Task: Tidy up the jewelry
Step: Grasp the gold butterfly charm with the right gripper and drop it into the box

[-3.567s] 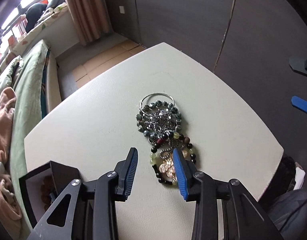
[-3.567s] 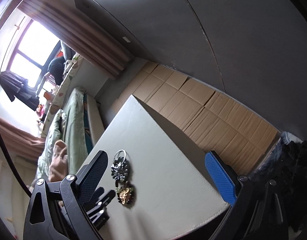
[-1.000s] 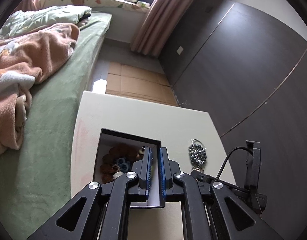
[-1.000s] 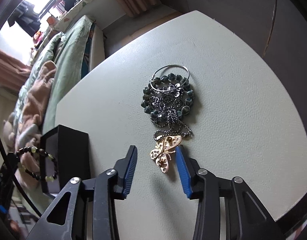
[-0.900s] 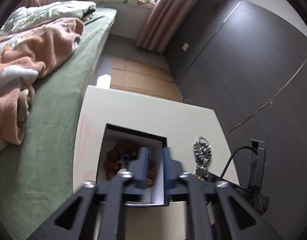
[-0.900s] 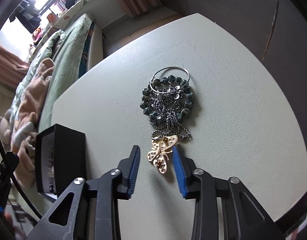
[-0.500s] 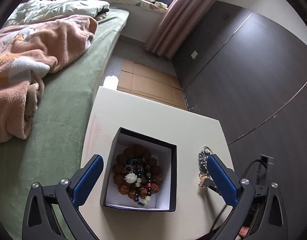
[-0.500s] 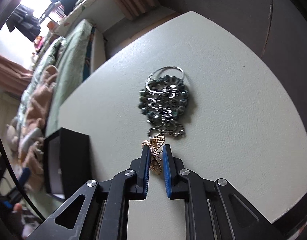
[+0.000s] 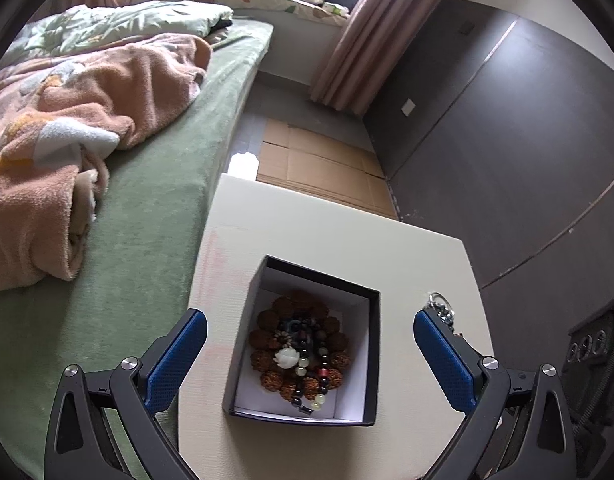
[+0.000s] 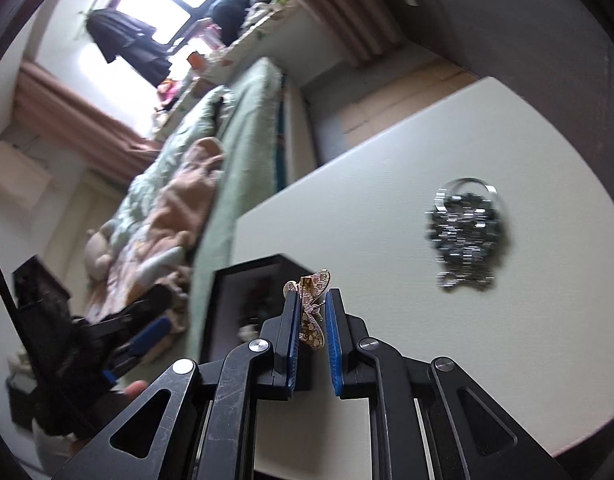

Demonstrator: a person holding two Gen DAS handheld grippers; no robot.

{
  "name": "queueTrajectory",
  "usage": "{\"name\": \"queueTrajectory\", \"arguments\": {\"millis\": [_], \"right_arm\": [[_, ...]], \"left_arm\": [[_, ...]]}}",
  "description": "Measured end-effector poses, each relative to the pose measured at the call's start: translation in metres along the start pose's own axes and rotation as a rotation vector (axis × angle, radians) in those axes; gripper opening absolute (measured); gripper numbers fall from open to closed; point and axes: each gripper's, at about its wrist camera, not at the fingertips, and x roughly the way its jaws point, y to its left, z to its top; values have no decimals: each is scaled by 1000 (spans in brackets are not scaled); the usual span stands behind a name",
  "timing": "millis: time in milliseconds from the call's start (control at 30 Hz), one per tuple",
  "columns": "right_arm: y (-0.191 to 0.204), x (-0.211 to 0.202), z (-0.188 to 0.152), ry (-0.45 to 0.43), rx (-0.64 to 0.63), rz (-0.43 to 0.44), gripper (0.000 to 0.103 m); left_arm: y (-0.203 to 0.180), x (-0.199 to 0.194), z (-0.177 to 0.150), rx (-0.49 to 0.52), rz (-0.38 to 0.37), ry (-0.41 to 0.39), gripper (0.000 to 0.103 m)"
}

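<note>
A black box (image 9: 371, 344) with a white lining sits on the cream table (image 9: 327, 232); inside lie brown bead bracelets (image 9: 299, 348) and a dark-and-green bead string. My left gripper (image 9: 309, 332) hangs open above the box, jaws wide on either side of it, nothing between them. My right gripper (image 10: 311, 304) is shut on a gold butterfly brooch (image 10: 311, 300), lifted off the table. The box (image 10: 247, 280) shows just behind it in the right wrist view. A pile of dark beads, silver chain and a bangle (image 10: 465, 232) stays on the table; part of the pile (image 9: 441, 306) shows behind my left gripper's right finger.
A bed with a green sheet (image 9: 139, 220) and a peach blanket (image 9: 79, 120) borders the table's left side. Cardboard (image 9: 319, 164) covers the floor beyond. A dark wall (image 9: 507, 140) runs along the right. A person's hand (image 10: 131, 390) holds the left gripper (image 10: 143, 338).
My left gripper opened wide and let the bead string fall into the box. My right gripper shut on the gold butterfly brooch and lifted it off the table.
</note>
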Motion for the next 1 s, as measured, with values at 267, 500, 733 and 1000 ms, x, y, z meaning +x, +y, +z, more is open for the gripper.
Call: {"name": "queueTrajectory", "arguments": {"millis": [267, 500, 733, 1000], "right_arm": [[34, 12, -7, 24, -53, 106, 14], [50, 22, -15, 68, -112, 118, 14], [47, 39, -15, 155, -99, 151, 47], [18, 6, 2, 35, -42, 63, 66]], "left_arm": [[17, -5, 3, -65, 16, -22, 103], [21, -5, 4, -86, 11, -22, 103], [19, -6, 4, -76, 23, -32, 103], [7, -4, 2, -30, 21, -28, 103]]}}
